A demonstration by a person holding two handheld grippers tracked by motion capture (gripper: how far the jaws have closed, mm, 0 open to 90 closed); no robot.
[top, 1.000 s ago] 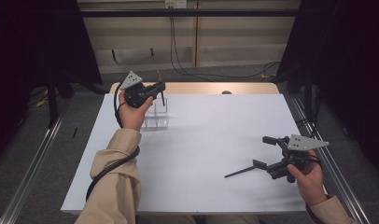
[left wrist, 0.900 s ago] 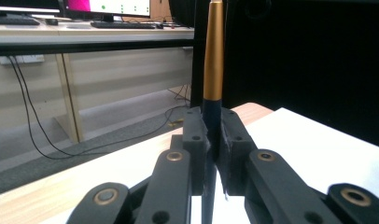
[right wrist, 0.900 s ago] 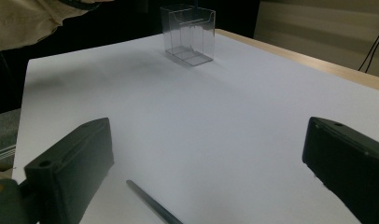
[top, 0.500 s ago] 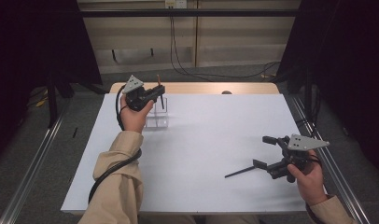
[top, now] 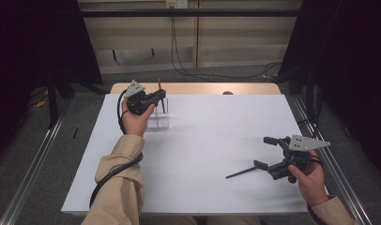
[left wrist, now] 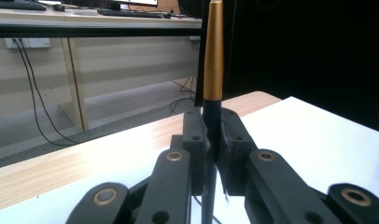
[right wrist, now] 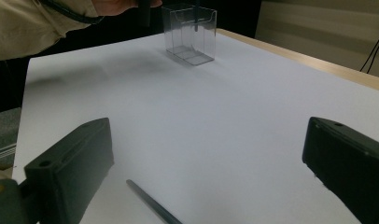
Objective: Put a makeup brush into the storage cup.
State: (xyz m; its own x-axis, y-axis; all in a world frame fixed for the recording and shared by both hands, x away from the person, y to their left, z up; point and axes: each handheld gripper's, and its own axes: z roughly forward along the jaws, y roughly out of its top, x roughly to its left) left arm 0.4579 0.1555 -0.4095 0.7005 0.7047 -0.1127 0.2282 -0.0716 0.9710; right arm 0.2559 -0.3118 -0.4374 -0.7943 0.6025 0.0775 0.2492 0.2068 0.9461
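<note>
Because the left gripper [top: 156, 97] has its jaws closed on the dark lower barrel of a pen [left wrist: 213, 70], the gold upper part stands upright and free above them, as the left gripper view shows; held vertical like this, the pen looks ready to go down point-first into the clear box [top: 159, 117] that stands on the white sheet at the far left of the counter [top: 198, 88]; in the high view the gripper hangs right over that box, and whether the pen's lower end is already inside its walls I cannot tell. The right gripper [top: 264, 152] sits low near the right edge with its jaws wide apart and holding nothing; a second, dark pen [right wrist: 152, 204] lies flat on the sheet between and just ahead of them, probably the next one to be picked up; the open jaws would suit a grasp across its barrel.
</note>
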